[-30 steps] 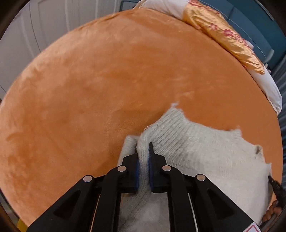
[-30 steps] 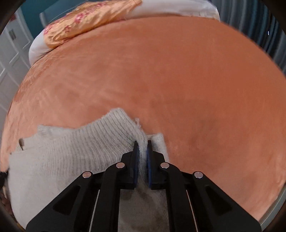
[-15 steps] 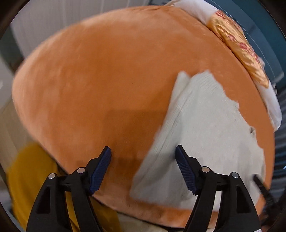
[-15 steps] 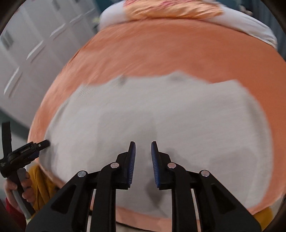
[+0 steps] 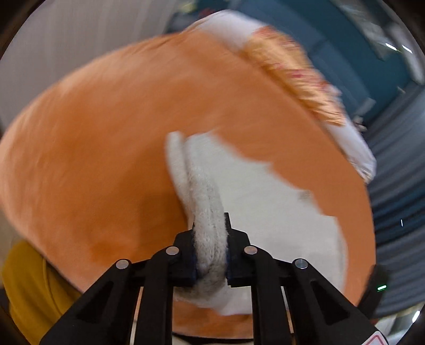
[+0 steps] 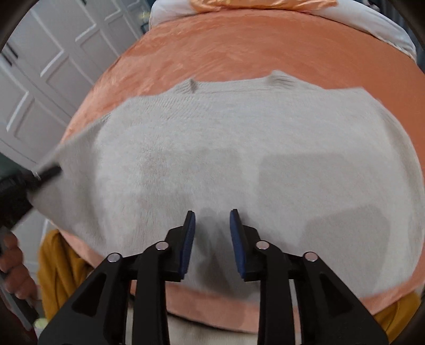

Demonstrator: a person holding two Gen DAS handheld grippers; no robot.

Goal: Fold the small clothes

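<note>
Left wrist view, blurred: my left gripper [image 5: 211,244] has just been closing, and its jaws now pinch a thick fold of the sweater [image 5: 265,212], the pads pressing the knit from both sides. That pinched edge rises off the blanket [image 5: 106,159] as a ridge running away from the jaws, while the rest of the sweater lies flat on the blanket to the right of it. The blanket is orange and plush and covers a bed; at its far end a white pillow [image 5: 353,148] lies under a gold patterned cloth [image 5: 297,87]. Yellow fabric [image 5: 26,286] shows below the blanket's near edge at lower left. From the right wrist, my right gripper [image 6: 212,225] has just been opening: its jaws stand partly apart, blue pads facing each other, with nothing between them. It hangs above the near part of the sweater [image 6: 239,159], whether touching the knit I cannot tell. The sweater is cream and spreads wide across the blanket [image 6: 225,53], its ribbed edge at the far side and a small dark mark near that edge. At the left edge of this view my left gripper [image 6: 49,171] holds the sweater's left side, pulling it up into a taut slope, and a hand [image 6: 13,265] grips its handle below. White panelled doors [image 6: 53,66] stand beyond the bed on the left, and the white pillow [image 6: 372,24] with the gold cloth [image 6: 252,4] sits at the top.
</note>
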